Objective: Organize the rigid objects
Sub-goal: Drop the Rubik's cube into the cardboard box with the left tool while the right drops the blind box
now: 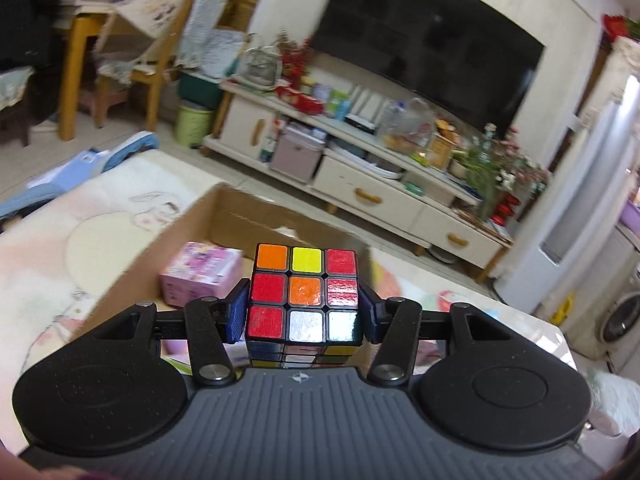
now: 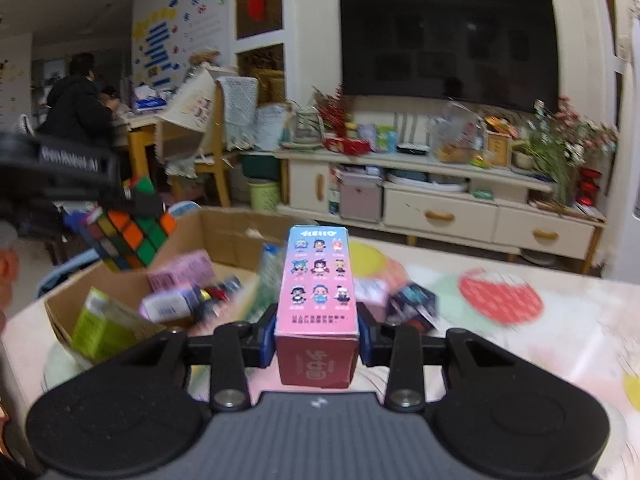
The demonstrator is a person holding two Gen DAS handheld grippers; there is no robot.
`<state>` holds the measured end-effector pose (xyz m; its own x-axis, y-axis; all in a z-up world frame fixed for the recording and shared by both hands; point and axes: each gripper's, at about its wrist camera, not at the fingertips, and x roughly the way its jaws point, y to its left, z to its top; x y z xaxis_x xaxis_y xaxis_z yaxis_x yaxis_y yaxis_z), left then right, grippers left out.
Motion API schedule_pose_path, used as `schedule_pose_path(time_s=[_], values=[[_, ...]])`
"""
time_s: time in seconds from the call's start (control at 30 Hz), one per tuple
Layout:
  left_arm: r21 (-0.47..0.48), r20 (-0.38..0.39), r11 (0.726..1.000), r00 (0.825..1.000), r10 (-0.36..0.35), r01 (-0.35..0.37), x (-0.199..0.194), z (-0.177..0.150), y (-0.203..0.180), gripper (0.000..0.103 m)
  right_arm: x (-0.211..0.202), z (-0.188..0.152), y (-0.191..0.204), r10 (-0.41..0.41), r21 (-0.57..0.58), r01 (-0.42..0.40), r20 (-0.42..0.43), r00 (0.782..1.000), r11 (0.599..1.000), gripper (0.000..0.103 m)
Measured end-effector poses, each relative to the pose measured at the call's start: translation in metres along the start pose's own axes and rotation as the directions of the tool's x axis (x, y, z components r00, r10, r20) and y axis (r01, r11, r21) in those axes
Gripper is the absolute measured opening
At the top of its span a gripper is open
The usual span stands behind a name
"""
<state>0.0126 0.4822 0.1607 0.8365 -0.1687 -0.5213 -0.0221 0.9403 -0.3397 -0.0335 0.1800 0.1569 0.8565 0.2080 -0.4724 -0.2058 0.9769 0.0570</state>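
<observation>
Both wrist views look down along their tongs, sharing the cardboard box (close) and television.

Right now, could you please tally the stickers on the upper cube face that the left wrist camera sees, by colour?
Rubik's cube, upper face:
Red: 4
Orange: 2
White: 2
Yellow: 1
Total: 9

A dark television hangs on the pale wall above a cluttered cream cabinet; left of it stands a wooden table.
</observation>
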Motion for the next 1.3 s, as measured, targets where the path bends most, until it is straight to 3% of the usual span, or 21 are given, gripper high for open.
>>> schedule_pose_path(time_s=[0.4, 0.87, 0.93, 0.97, 1.1, 1.3], values=[[-0.049, -0.029, 0.997, 0.998, 0.063, -0.064, 0.013, 0.007, 0.014, 0.066, 0.06, 0.035, 0.035, 0.097, -0.064, -0.096, 0.012, 0.995, 0.993, 0.037], [-0.082, -0.039, 0.99, 0.993, 0.111, -0.114, 0.015, 0.0, 0.012, 0.066, 0.103, 0.026, 0.062, 0.116, -0.086, -0.121, -0.058, 0.992, 0.989, 0.038], [-0.081, -0.035, 0.989, 0.992, 0.121, -0.123, 0.011, 0.0, 0.013, 0.07, 0.103, 0.023, 0.065, 0.118, -0.091, -0.123, -0.063, 0.991, 0.988, 0.043], [-0.082, -0.03, 0.989, 0.992, 0.123, -0.125, 0.008, 0.0, 0.013, 0.07, 0.1, 0.022, 0.065, 0.116, -0.096, -0.121, -0.059, 0.992, 0.988, 0.05], [-0.079, -0.009, 0.99, 0.993, 0.115, -0.115, -0.005, 0.002, 0.01, 0.084, 0.084, 0.018, 0.063, 0.096, -0.104, -0.099, -0.031, 0.995, 0.99, 0.064], [-0.051, -0.003, 0.992, 0.994, 0.111, -0.111, -0.019, -0.001, 0.003, 0.098, 0.063, 0.012, 0.051, 0.07, -0.067, -0.07, -0.012, 0.998, 0.995, 0.074]])
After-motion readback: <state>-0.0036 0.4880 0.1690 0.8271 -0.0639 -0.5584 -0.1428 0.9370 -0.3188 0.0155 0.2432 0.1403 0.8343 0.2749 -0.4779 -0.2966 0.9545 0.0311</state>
